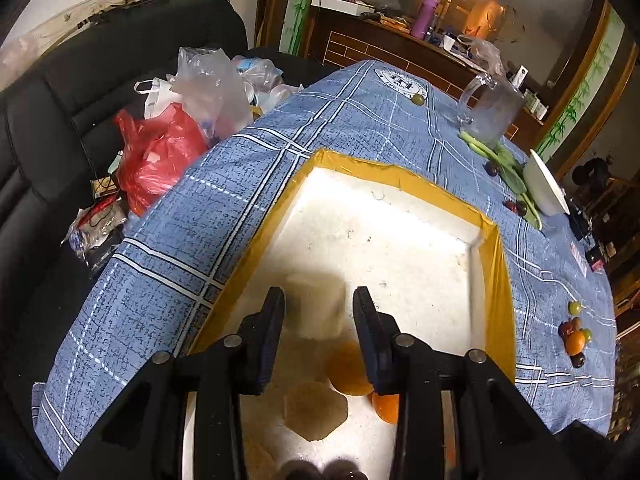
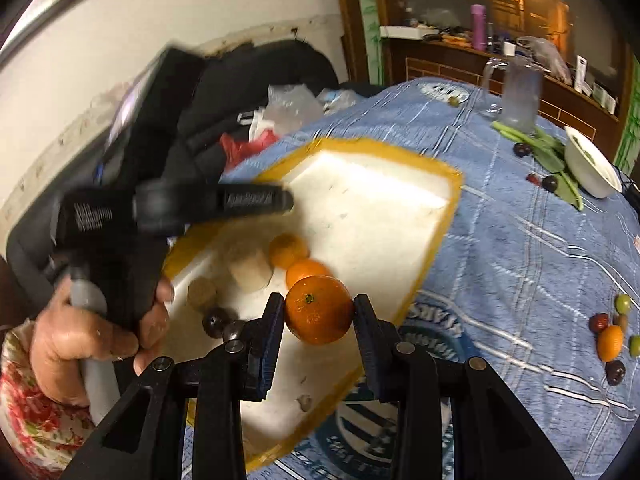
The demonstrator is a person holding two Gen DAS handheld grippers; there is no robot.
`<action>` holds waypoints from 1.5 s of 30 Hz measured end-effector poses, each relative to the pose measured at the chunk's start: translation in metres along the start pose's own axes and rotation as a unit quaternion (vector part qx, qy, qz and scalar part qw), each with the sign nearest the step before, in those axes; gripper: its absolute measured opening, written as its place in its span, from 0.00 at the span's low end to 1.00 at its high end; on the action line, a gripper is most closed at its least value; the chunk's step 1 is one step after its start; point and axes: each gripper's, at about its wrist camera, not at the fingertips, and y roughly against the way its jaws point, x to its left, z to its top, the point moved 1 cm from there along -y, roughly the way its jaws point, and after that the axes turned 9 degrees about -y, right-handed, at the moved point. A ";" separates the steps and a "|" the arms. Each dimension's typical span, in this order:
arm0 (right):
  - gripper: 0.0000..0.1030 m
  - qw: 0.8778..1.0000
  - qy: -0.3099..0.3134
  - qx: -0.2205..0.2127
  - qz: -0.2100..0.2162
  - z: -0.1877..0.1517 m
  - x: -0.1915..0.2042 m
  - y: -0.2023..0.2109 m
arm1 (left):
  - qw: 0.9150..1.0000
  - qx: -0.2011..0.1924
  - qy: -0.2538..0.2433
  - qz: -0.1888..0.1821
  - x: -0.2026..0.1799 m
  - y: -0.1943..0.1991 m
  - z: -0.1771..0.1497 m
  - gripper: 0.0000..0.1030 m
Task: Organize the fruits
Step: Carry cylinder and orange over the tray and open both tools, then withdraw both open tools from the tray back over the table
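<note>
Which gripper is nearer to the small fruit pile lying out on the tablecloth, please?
Right. The right gripper holds an orange over the foam box's pile-side edge; the left gripper hovers over the box's far side from the fruit pile.

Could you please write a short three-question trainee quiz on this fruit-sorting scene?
1. True or false: the right gripper is shut on an orange.
2. Which container has fruit in it? A) the white bowl B) the foam box C) the glass jug
3. Fill in: the left gripper is ____ and holds nothing.

Key: 1 true; 2 B; 3 open
</note>
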 end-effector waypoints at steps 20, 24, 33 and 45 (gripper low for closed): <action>0.57 0.999 -0.040 -0.030 0.011 -0.023 -0.013 0.033 | 0.995 -0.103 0.010 0.005 -0.027 0.111 -0.055 0.73; 0.59 0.997 -0.055 -0.050 0.005 -0.034 -0.024 0.057 | 0.992 -0.124 -0.009 0.026 -0.046 0.131 -0.072 0.74; 0.62 0.985 -0.147 -0.092 -0.024 -0.078 -0.077 0.110 | 0.975 -0.169 -0.118 0.077 -0.120 0.169 -0.101 0.77; 0.65 0.966 -0.210 -0.151 -0.023 -0.119 -0.125 0.169 | 0.955 -0.188 -0.208 0.094 -0.193 0.196 -0.132 0.79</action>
